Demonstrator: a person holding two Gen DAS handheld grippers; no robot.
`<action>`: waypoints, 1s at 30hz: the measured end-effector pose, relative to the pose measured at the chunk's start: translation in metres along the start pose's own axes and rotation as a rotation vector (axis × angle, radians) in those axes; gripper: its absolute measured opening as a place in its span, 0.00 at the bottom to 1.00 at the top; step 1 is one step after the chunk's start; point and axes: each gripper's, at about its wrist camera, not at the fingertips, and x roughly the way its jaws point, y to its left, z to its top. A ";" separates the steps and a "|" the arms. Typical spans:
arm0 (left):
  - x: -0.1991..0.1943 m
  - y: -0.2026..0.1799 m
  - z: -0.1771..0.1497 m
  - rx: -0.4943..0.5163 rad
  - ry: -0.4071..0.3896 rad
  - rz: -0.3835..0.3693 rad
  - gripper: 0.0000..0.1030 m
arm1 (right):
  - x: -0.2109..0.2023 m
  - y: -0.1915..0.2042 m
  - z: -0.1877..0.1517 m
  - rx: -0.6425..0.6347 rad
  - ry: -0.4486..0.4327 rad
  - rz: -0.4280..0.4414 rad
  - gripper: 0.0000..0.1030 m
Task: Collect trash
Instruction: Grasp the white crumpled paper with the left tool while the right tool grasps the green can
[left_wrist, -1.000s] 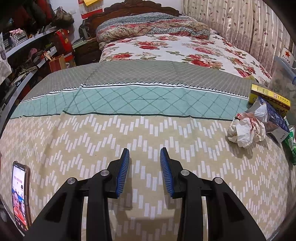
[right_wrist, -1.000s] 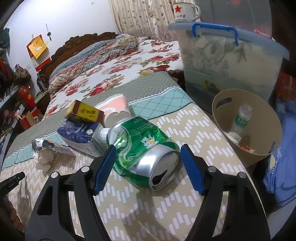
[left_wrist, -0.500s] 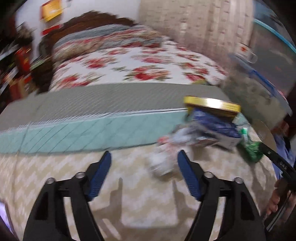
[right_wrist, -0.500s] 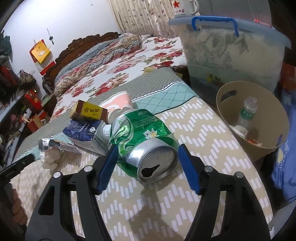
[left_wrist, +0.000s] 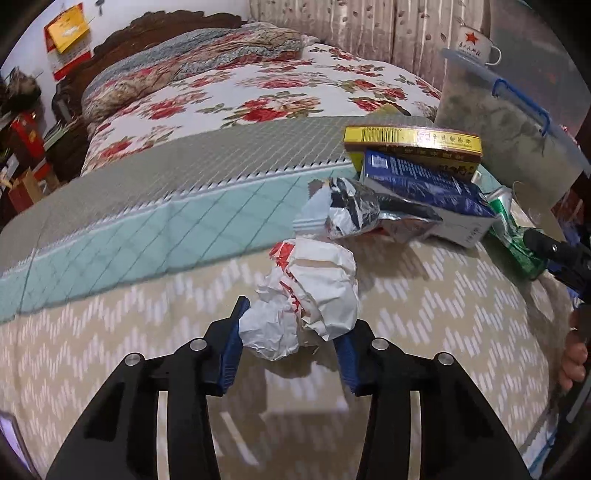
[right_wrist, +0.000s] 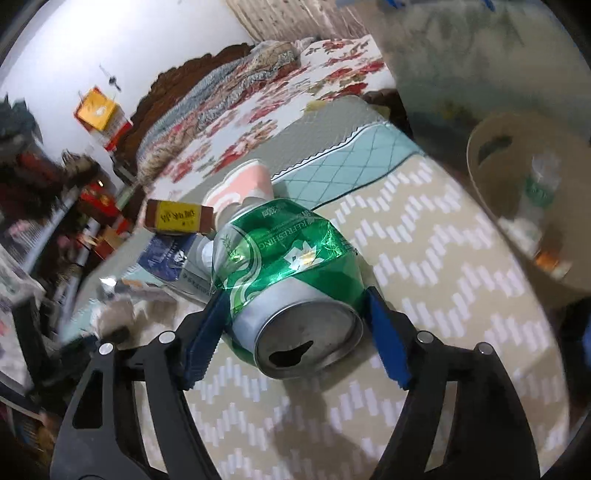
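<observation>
left gripper (left_wrist: 291, 343): jaws closing round the crumpled paper (left_wrist: 308, 295); blue pads touching both its sides, paper sitting at 12 o'clock of the jaws on the bed (left_wrist: 110, 332).
right gripper (right_wrist: 297, 332): jaws standing wide and clamping the crushed green can (right_wrist: 291, 280), pads pressing both flanks, open end facing the cam.
can, left view: lying at 3 o'clock, partly behind the black tip of the other tool.
trash pile: foil wrapper (left_wrist: 351, 212) lying just beyond the paper at 1 o'clock; blue carton (left_wrist: 424, 184) next to it w/ yellow box (left_wrist: 412, 142) stacked on top.
paper cup (right_wrist: 243, 184): lying behind the can at 11 o'clock, on its side.
bin (right_wrist: 524, 206): sitting at 2 o'clock off the bed edge, holding a bottle (right_wrist: 539, 184).
</observation>
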 end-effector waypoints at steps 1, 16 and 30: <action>-0.005 0.002 -0.006 -0.005 0.003 -0.008 0.39 | -0.002 0.000 -0.002 0.002 0.005 0.014 0.67; -0.047 -0.095 -0.070 0.179 0.109 -0.300 0.39 | -0.066 0.033 -0.116 -0.057 0.047 0.213 0.85; -0.039 -0.105 -0.060 0.169 0.125 -0.228 0.40 | -0.039 -0.029 -0.059 0.091 0.107 0.272 0.64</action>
